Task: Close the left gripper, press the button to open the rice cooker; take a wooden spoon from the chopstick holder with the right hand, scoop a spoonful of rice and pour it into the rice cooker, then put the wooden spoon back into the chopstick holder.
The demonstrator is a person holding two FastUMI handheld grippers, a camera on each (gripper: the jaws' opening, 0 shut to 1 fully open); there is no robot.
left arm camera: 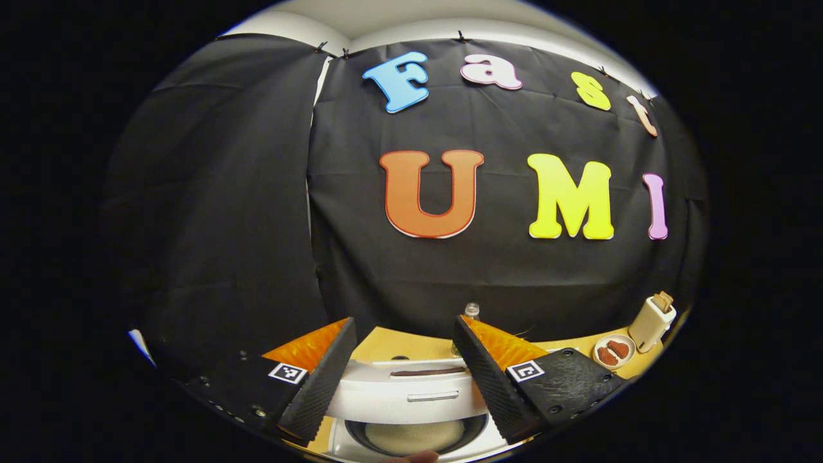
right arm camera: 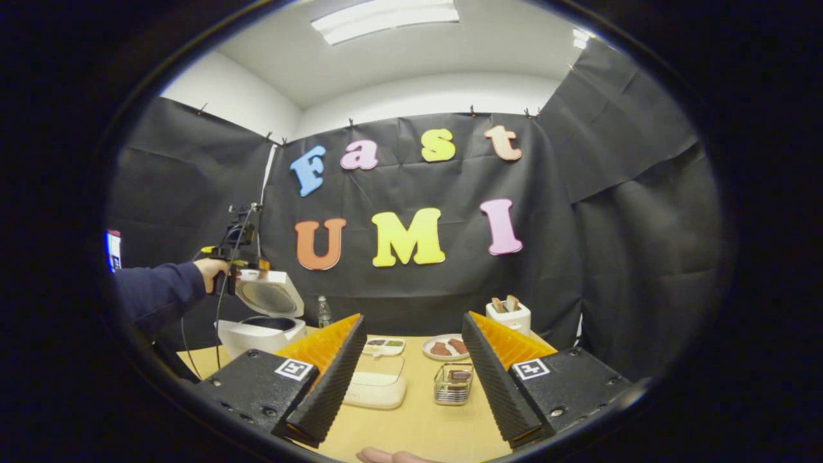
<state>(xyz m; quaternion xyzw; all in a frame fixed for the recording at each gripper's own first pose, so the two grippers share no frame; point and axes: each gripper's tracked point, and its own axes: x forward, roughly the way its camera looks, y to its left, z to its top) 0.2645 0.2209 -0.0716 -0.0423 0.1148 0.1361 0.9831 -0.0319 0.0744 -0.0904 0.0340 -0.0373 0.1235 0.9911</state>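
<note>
White plastic rice cooker [right arm camera: 263, 325] is already popped open, lid tipped up and back, so the button step looks done to me. In the right gripper view the left hand-held gripper [right arm camera: 239, 257] is up by that raised lid, held by a hand [right arm camera: 212, 270] in a dark sleeve; in its own view the left hand-held gripper [left arm camera: 402, 376] has its fingers spread wide with nothing between them, and the cooker's open pot sits directly below and just ahead of it. The right hand-held gripper [right arm camera: 411, 379] is also wide open and empty, hovering over the wooden tabletop [right arm camera: 418, 431]. Straight ahead of it, between its fingers, is a clear container of rice [right arm camera: 379, 382] and a small clear holder [right arm camera: 453, 384] with something dark in it. I'd guess that's the chopstick holder with the spoon, but it's too small to be sure. So what's left: grab the spoon, scoop, pour, put it back, basically everything for the right hand. Count: one cooker, one rice container, one holder, one plate [right arm camera: 448, 347] with two brownish pieces, one toaster [right arm camera: 508, 315], one bottle [right arm camera: 323, 312], one small tray [right arm camera: 384, 345], two hand-held grippers.
</note>
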